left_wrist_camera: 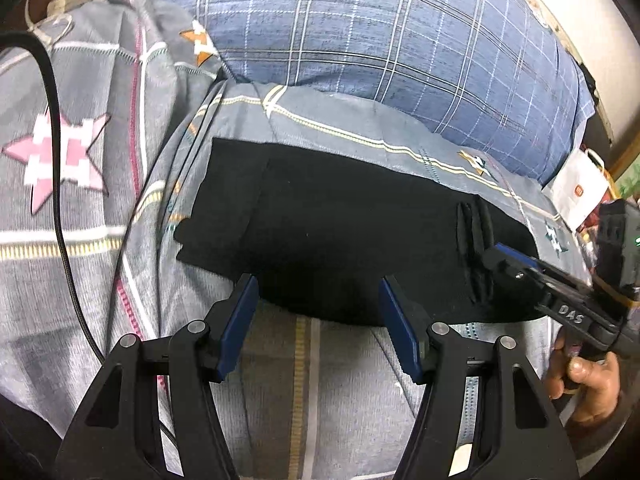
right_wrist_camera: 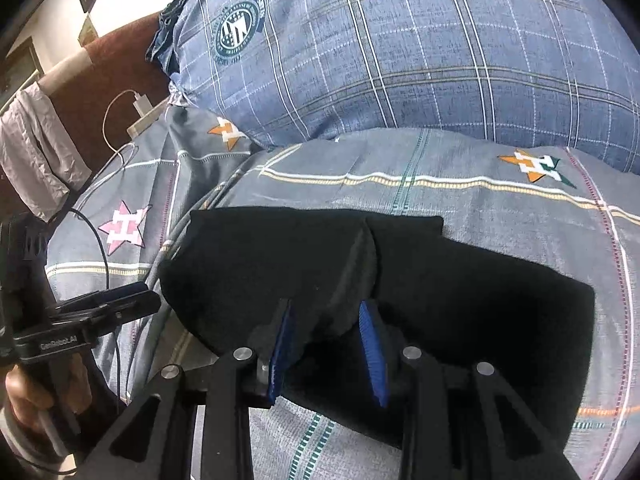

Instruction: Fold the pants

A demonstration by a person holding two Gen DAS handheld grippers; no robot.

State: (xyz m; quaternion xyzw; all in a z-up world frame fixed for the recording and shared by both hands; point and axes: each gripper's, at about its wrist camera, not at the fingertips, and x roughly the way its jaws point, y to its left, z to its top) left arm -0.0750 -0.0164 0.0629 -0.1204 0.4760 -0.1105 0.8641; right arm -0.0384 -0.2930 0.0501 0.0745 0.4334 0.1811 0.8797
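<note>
The black pants (left_wrist_camera: 340, 232) lie folded in a wide flat bundle on a grey patterned bedsheet (left_wrist_camera: 280, 392). My left gripper (left_wrist_camera: 318, 284) is open just in front of the bundle's near edge, holding nothing. My right gripper (right_wrist_camera: 326, 308) has its jaws apart over the near edge of the pants (right_wrist_camera: 460, 292), with a fold of black cloth between the blue pads (right_wrist_camera: 370, 344). In the left wrist view the right gripper (left_wrist_camera: 496, 254) rests at the bundle's right end. In the right wrist view the left gripper (right_wrist_camera: 144, 298) sits beside the bundle's left end.
A blue plaid pillow (left_wrist_camera: 400, 32) lies behind the pants. A black cable (left_wrist_camera: 60, 200) runs down the left of the bed. A white charger (right_wrist_camera: 142, 106) and cord lie at the far left. A white paper bag (left_wrist_camera: 580, 192) stands at the right.
</note>
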